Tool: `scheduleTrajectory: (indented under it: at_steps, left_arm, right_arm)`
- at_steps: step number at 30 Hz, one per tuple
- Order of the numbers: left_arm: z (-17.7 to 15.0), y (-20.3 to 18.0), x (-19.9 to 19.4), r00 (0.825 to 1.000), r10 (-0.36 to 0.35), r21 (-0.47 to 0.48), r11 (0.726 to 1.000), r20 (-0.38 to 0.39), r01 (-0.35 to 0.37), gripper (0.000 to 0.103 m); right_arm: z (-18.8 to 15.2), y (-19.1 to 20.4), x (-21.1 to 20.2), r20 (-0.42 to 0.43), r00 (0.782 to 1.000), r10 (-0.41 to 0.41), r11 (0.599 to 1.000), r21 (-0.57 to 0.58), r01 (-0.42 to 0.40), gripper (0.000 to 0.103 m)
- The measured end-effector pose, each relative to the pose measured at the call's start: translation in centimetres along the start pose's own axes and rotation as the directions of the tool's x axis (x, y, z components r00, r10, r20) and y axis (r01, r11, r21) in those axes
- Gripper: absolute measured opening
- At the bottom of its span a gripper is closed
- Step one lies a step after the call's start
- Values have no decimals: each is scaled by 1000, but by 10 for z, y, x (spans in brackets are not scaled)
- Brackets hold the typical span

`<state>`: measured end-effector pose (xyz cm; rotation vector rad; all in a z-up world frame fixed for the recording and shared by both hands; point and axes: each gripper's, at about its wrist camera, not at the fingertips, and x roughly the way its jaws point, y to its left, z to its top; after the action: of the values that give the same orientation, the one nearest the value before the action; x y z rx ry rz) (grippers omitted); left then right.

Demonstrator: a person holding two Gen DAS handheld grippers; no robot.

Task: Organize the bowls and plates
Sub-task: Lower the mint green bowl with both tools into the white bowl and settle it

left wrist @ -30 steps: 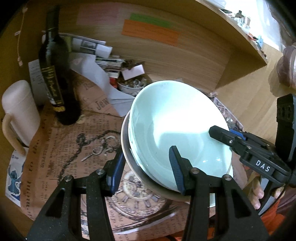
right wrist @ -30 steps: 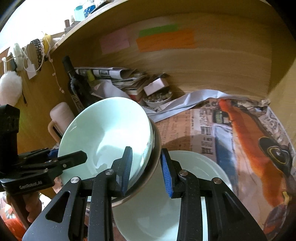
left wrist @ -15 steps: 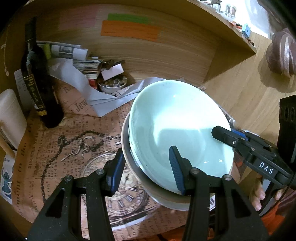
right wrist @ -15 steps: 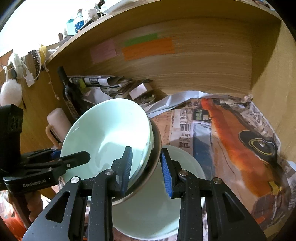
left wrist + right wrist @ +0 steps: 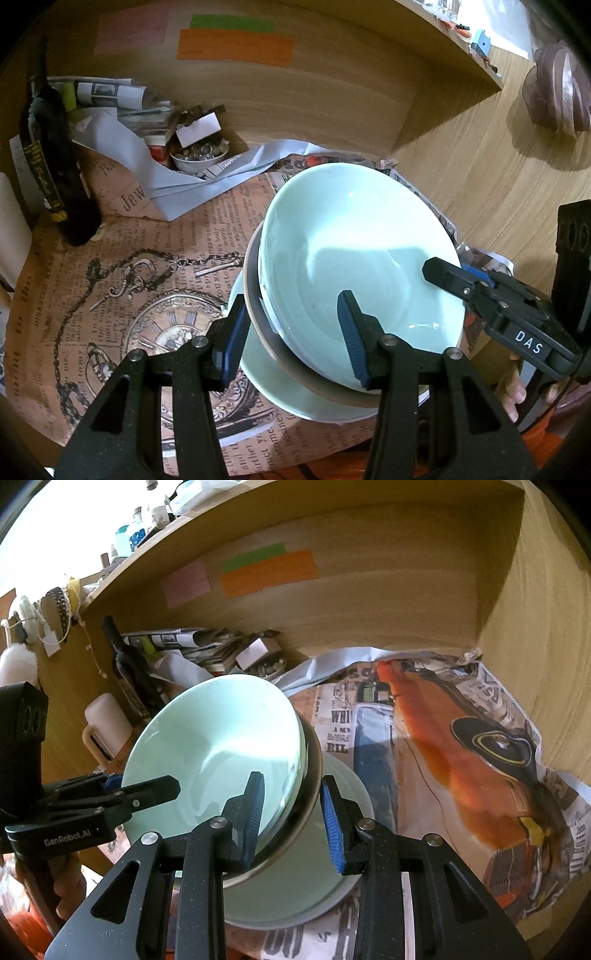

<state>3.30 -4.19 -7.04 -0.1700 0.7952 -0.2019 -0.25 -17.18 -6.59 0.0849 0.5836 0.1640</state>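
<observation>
A pale green bowl (image 5: 354,266) sits nested in a grey-brown bowl (image 5: 266,332); both are held in the air between my two grippers. My left gripper (image 5: 291,332) is shut on the stack's left rim, one finger inside the green bowl, one outside. My right gripper (image 5: 291,812) is shut on the opposite rim and also shows in the left wrist view (image 5: 480,295). The stack (image 5: 221,746) hangs just above a pale green plate (image 5: 325,886) lying on the newspaper-lined shelf; the plate also shows in the left wrist view (image 5: 266,380).
A dark wine bottle (image 5: 55,177), a cream mug (image 5: 103,720), a small bowl of trinkets (image 5: 199,155) and rolled papers (image 5: 110,92) stand at the back left. The shelf's wooden back wall (image 5: 369,602) and right side wall (image 5: 554,627) close in the space.
Both grippers have carried the bowl stack forward and rightward over the shelf; the bottle and mug have slid left in the left wrist view. The green plate now shows below the stack there.
</observation>
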Motion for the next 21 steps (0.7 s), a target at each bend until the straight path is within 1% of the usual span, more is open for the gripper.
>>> scheduleTrajectory:
  at_steps: [16,21]
  left_arm:
    - [-3,-1,22,999,5,-23,1000,-44,-6,48]
    - [-3,-4,21,1000,13,-7,1000,-23,-13,48]
  right_arm:
    - [-9,-16,17,-64,998,1,999,35,1,28]
    - [-10,-18,23,-66,998,0,999,38,2,28]
